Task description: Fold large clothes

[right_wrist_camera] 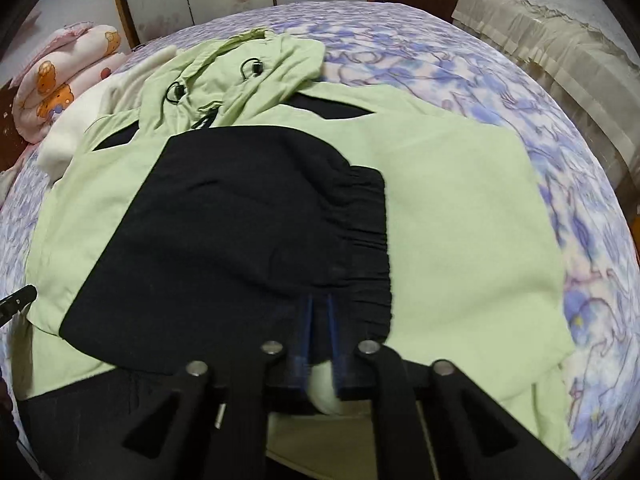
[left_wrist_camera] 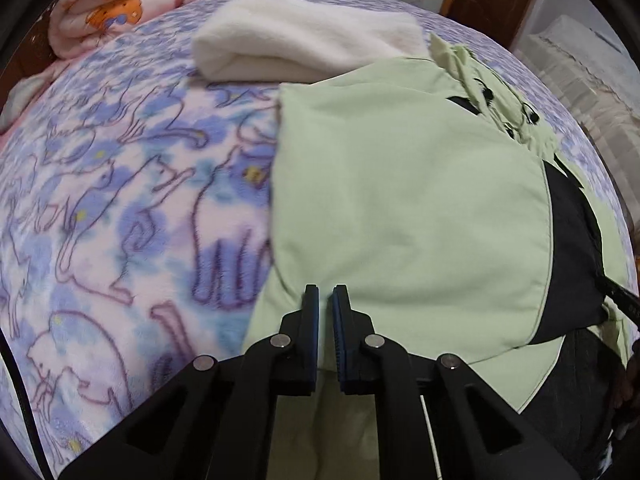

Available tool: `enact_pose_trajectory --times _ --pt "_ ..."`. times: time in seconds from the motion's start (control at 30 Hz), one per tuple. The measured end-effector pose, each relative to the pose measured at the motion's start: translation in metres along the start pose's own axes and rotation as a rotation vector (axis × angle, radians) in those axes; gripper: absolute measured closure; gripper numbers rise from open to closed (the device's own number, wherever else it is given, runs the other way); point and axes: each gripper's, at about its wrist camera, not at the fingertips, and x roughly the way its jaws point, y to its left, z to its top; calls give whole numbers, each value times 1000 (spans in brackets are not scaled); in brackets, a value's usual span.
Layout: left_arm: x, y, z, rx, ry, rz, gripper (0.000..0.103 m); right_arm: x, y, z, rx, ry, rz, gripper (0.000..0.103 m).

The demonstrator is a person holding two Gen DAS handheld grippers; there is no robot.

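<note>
A big light green jacket (right_wrist_camera: 460, 208) lies on a bed (right_wrist_camera: 580, 184) with a purple and pink cat blanket. It has black parts and a hood (right_wrist_camera: 248, 76) at the far end, near the wardrobe. The hood looks bunched up, not flat.

The fold has started. 1 black sleeve (right_wrist_camera: 240, 224) lies across the middle of the jacket, with its crinkly cuff pointing to the right. In the left wrist view, a green side of the jacket (left_wrist_camera: 400, 200) is laid over toward the middle, and some black shows at its right edge. So the sides look tucked in, at least partly. I cannot tell if the other sleeve is folded in too.

The left gripper (left_wrist_camera: 326, 300) is over the near edge of the green cloth. Its fingers are almost together, with only a thin gap, and no cloth shows between the tips. Whether cloth is caught lower down I cannot tell.

The right gripper (right_wrist_camera: 320, 308) is at the cuff of the black sleeve. Its fingers are pinched close too, and they seem to be nipping the near hem, but the tips are dark against the black cloth, so I am not sure.

What is left, I think: fold the bottom up toward the hood, tuck the hood in, and smooth it flat. A white folded blanket (left_wrist_camera: 304, 48) and a pink quilt (left_wrist_camera: 120, 4) lie beyond the jacket.
</note>
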Motion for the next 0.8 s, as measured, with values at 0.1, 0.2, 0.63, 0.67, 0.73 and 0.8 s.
enact_pose_trajectory --times 0.1,0.2,0.63,0.67,0.73,0.8 --pt "0 8 2 -17 2 5 96 -3 10 -1 -40 2 -47 96" --pt "-1 9 1 -12 3 15 95 -3 18 -4 -62 -1 -76 93" --pt "-23 -4 -4 25 9 36 49 -24 16 -6 -24 31 -13 91" --pt "-29 -5 -5 28 -1 49 44 -28 16 -6 -21 33 -2 91" --pt "-41 -7 -8 38 -19 54 42 -36 16 -8 -14 39 18 91" --pt "-52 -9 -13 48 -13 46 42 -45 17 -12 -6 50 45 91"
